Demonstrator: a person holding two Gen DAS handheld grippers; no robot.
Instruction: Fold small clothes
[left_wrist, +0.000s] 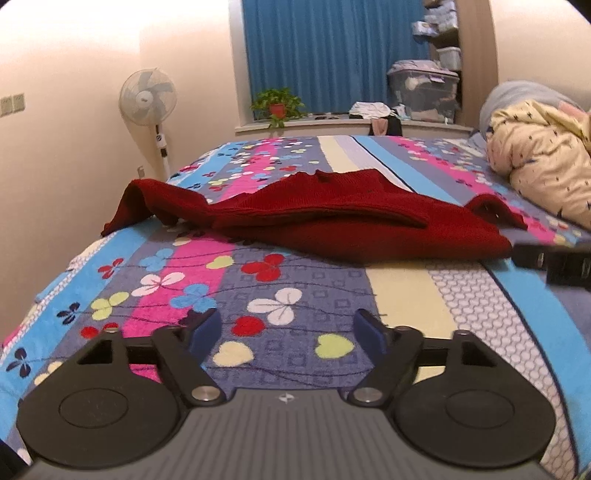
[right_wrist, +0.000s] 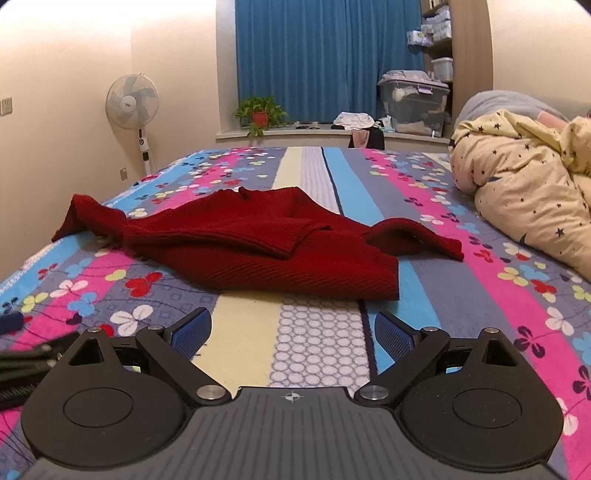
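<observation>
A small dark red knitted sweater lies crumpled and partly folded on the flowered bed cover; one sleeve hangs over the left bed edge. It also shows in the right wrist view. My left gripper is open and empty, low over the cover, short of the sweater's near hem. My right gripper is open and empty, also in front of the hem. The right gripper's fingers show at the right edge of the left wrist view, beside the sweater's right corner. The left gripper's fingertip shows at the left edge of the right wrist view.
A rumpled cream duvet lies at the right of the bed. A standing fan is by the left wall. A window sill holds a potted plant, loose clothes and a plastic storage box before blue curtains.
</observation>
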